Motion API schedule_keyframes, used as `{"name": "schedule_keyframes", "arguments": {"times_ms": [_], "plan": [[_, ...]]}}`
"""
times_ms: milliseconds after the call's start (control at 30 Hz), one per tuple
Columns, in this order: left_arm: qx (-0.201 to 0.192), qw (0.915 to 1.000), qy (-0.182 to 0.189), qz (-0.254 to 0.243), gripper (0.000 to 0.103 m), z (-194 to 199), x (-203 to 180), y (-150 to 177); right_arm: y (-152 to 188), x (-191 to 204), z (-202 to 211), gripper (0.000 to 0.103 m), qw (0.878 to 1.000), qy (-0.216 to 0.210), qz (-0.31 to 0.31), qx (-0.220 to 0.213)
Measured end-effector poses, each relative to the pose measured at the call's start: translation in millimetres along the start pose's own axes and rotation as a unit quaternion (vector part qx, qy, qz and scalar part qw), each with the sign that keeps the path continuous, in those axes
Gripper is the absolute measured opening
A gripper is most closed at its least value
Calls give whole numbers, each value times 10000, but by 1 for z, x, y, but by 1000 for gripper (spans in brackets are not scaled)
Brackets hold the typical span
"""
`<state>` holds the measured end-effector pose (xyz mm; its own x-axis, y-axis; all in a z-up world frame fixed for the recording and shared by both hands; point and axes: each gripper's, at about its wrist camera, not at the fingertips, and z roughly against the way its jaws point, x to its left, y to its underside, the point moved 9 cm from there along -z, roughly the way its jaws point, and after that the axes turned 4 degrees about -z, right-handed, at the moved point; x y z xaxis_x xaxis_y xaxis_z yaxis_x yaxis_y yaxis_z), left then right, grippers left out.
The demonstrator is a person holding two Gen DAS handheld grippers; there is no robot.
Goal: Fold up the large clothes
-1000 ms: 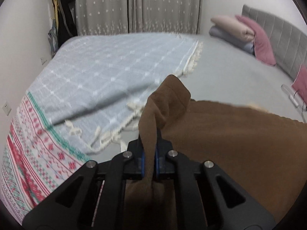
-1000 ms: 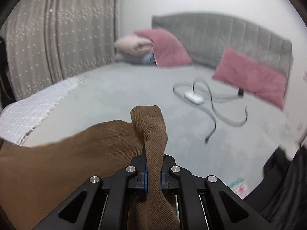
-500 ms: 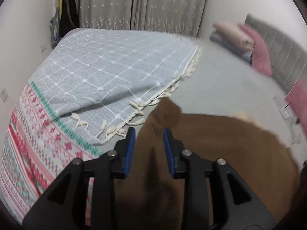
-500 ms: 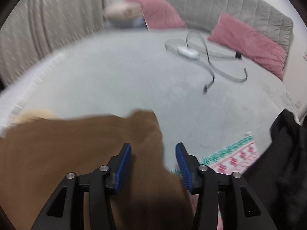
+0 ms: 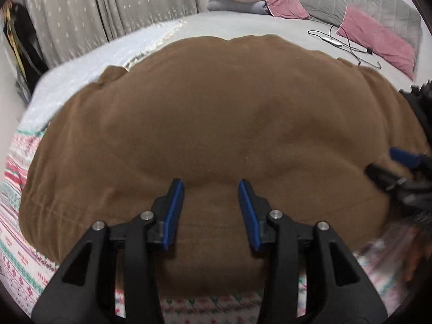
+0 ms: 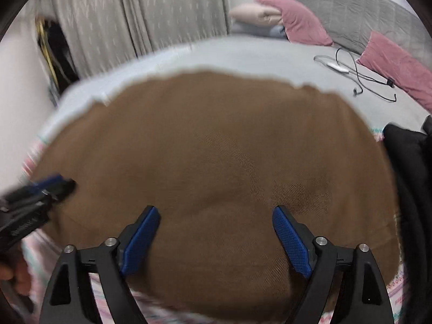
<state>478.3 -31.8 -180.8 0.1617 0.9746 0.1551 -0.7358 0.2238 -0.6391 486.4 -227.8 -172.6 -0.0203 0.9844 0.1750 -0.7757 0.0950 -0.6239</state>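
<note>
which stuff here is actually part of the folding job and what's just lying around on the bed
Part of the job:
brown garment, spread on the bed
left gripper, fingers opening, nothing gripped
right gripper, fingers opening, nothing gripped

Just lying about:
pink pillows
cable
black clothing
grey checked blanket
patterned blanket

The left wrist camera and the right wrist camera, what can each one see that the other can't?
Only the left wrist view shows the left claw from behind, with the right claw at its right edge. Only the right wrist view shows the right claw from behind and a black garment beside it. Both show the brown cloth spread flat on the bed, pink pillows, a cable and curtains. Both claws are opening, nothing pinched.
</note>
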Motion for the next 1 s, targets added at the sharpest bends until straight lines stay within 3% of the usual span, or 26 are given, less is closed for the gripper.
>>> {"name": "schedule_keyframes", "arguments": {"times_ms": [100, 233, 433, 533, 600, 767, 867, 1000], "plan": [[143, 9995, 143, 232, 51, 2, 9, -4, -2, -11, 20, 94, 9984, 38, -556, 37], [144, 9986, 331, 395, 51, 24, 11, 7, 7, -31, 71, 94, 9917, -302, -1233, -216], [-104, 9999, 73, 32, 52, 28, 2, 19, 38, -69, 61, 94, 9880, -46, -1533, 166], [-45, 10000, 0, 79, 55, 17, 7, 17, 45, -58, 45, 96, 9951, 316, -937, 49], [16, 9999, -18, 131, 55, 16, 8, 15, 42, -58, 45, 96, 9934, 511, -1024, 82], [40, 9999, 36, 117, 55, 34, 7, 17, 44, -79, 71, 96, 9759, -163, -2139, 391], [-148, 9989, 444, -47, 55, 57, -16, 17, 65, -95, 92, 96, 9629, -255, -2635, 520], [-222, 9988, 185, -389, 55, 57, -40, 14, 74, -98, 86, 96, 9538, -463, -2906, 597]]}}
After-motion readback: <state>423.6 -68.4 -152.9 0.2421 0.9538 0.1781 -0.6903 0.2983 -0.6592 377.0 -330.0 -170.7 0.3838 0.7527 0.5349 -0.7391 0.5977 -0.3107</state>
